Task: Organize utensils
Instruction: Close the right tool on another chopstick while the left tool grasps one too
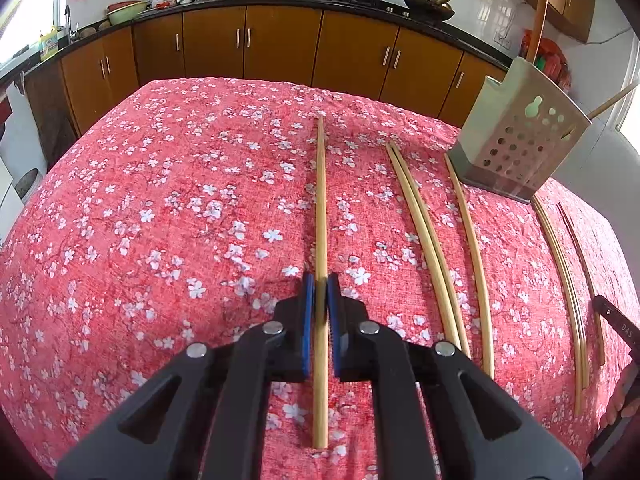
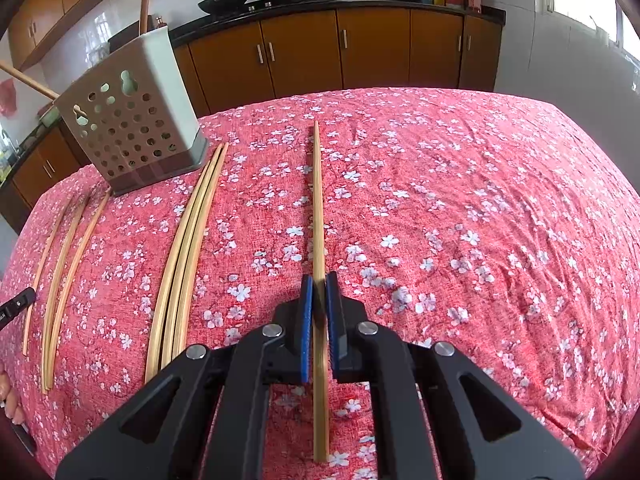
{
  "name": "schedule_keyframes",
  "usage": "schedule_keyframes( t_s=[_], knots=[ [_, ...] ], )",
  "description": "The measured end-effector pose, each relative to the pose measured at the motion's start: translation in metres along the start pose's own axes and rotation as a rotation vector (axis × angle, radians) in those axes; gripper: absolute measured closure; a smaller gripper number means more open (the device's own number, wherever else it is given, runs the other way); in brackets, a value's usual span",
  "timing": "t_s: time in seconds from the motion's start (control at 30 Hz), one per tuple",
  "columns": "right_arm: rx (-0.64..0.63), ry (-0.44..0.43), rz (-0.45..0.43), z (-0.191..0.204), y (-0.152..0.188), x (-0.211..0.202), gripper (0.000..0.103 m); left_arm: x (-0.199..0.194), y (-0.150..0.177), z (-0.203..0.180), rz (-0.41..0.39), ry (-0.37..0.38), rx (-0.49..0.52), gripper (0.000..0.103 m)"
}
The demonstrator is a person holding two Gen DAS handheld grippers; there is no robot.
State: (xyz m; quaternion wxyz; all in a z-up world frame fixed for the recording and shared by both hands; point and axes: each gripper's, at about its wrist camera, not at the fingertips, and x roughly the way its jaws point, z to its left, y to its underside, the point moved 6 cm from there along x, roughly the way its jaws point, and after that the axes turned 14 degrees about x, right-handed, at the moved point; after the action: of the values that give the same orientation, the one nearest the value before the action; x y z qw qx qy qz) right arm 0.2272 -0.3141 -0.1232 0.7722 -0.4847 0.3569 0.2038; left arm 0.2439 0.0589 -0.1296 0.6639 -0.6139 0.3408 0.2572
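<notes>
Your left gripper [image 1: 320, 280] is clamped on one chopstick [image 1: 320, 200], and your right gripper [image 2: 319, 280] pinches another chopstick [image 2: 318, 200] the same way, each stick running lengthwise between the blue pads toward the far edge of the desk [image 1: 160, 200]. To do this step well, I'd judge you should lift each stick level, then tip it thin end down before bringing it over the perforated utensil holder [image 1: 516, 148], which stands at the far side between your two hands. Both grippers point steeply downward at the floral cloth. Loose chopsticks [image 1: 424, 240] lie in rows near the holder, waiting.
</notes>
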Motion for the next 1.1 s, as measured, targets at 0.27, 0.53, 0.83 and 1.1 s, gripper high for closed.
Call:
schedule_keyframes(
  t_s=[0.27, 0.53, 0.83, 1.1],
  knots=[
    [-0.021, 0.026, -0.007, 0.0016, 0.0014, -0.0002, 0.095, -0.0002, 0.0008, 0.0015, 0.002, -0.006, 0.003, 0.093],
    [-0.036, 0.039, -0.011, 0.0033, 0.0015, 0.0005, 0.095, 0.0007, 0.0006, -0.0013, 0.005, -0.016, 0.01, 0.093],
    [-0.028, 0.026, -0.007, 0.0009, 0.0057, -0.0051, 0.095, -0.002, 0.0031, -0.0039, 0.01, -0.024, 0.029, 0.093],
    [-0.03, 0.028, -0.007, 0.002, 0.0086, -0.0087, 0.095, -0.0083, 0.0092, -0.0079, 0.013, -0.03, 0.037, 0.093]
  ],
)
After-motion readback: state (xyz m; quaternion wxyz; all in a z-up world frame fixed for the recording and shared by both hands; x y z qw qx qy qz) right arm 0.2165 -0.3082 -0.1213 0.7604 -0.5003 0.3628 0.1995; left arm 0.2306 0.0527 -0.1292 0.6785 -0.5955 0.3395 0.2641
